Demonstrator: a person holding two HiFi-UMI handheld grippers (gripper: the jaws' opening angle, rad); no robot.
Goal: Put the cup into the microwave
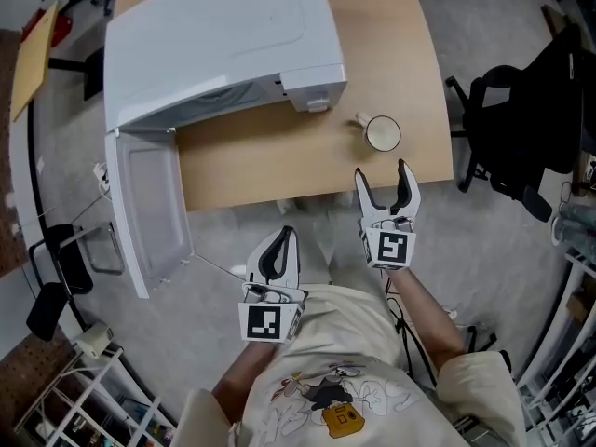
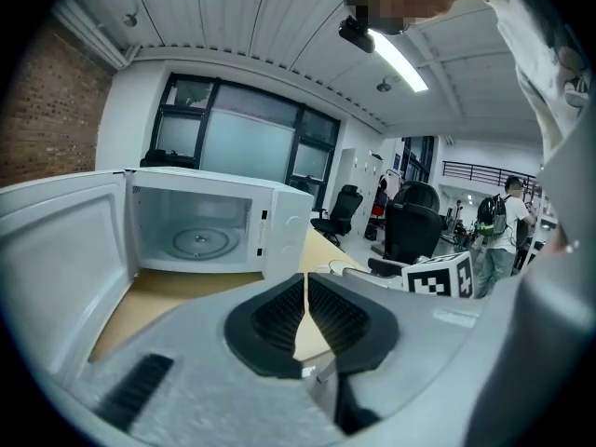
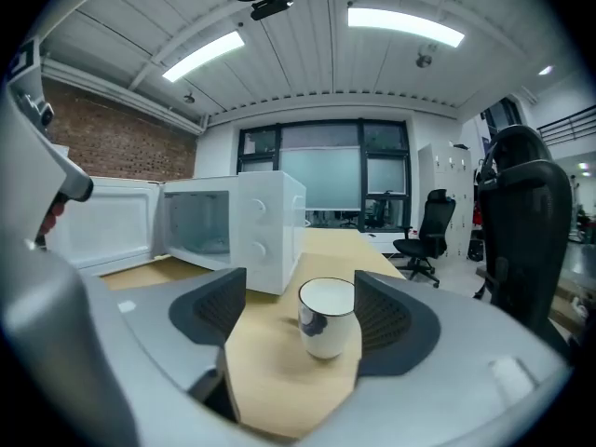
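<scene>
Head view, microwave (image 1: 214, 35) interior hidden, far edge cut off, cup (image 1: 383, 134) unobstructed

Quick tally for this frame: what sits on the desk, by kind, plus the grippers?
microwave: 1
cup: 1
grippers: 2 (left gripper, right gripper)
Total: 4

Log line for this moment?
right hand-held gripper open, facing cup | left hand-held gripper shut | microwave door open | cup on table
</scene>
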